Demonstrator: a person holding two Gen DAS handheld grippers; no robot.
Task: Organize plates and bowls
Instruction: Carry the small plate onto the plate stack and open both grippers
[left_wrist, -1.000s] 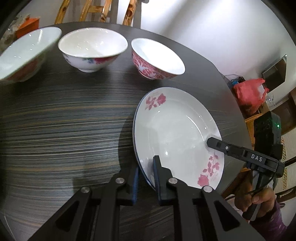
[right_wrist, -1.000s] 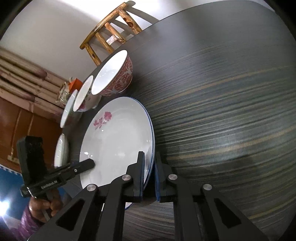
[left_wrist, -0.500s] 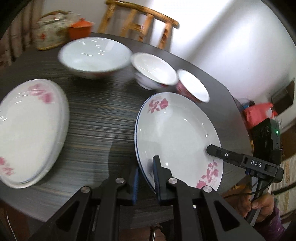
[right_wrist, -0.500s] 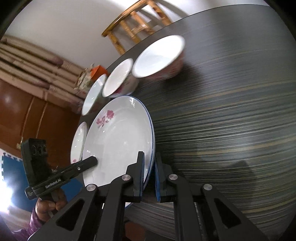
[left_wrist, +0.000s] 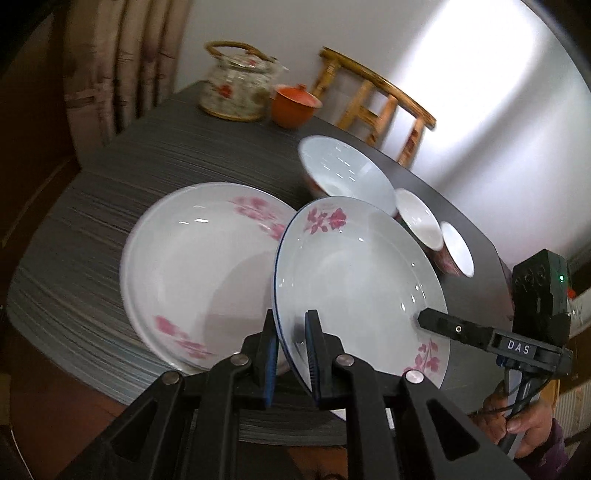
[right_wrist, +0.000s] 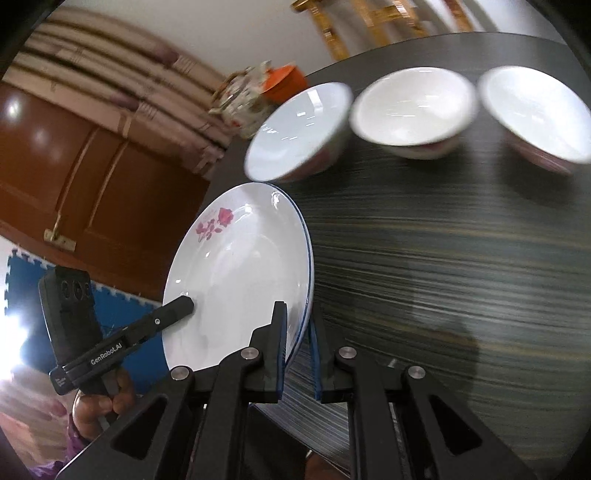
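We hold a white plate (left_wrist: 354, 280) by its rim from 2 sides, clear of the dark striped tabletop (left_wrist: 92, 206). In the left wrist view, our left hand-held gripper (left_wrist: 291, 354) is pinched narrow on the near edge, its blue pads pressing either face of the rim. Our right hand-held gripper (left_wrist: 424, 317) clamps the opposite edge, and in the right wrist view its pads (right_wrist: 282, 339) likewise squeeze the rim with almost no gap.

The plate is shallow and glossy, with a thin blue line around its edge, a spray of pink flowers near the far rim and another near our right hand (left_wrist: 524, 424). It is tilted, the left side raised, and from the left wrist view it overlaps the right part of a second plate (left_wrist: 199, 266) lying flat on the tabletop. That one has the same pink flowers; whether more plates lie beneath it we cannot tell.

Beyond the plates 3 bowls (right_wrist: 413, 110) stand in a row on the tabletop, white inside, with red pattern on their outer walls. Farther back sit a flowered glass teapot (left_wrist: 236, 85) with a hooped handle and a small orange lidded pot (left_wrist: 295, 103), and behind the tabletop a wooden chair (left_wrist: 373, 103) against a pale wall.
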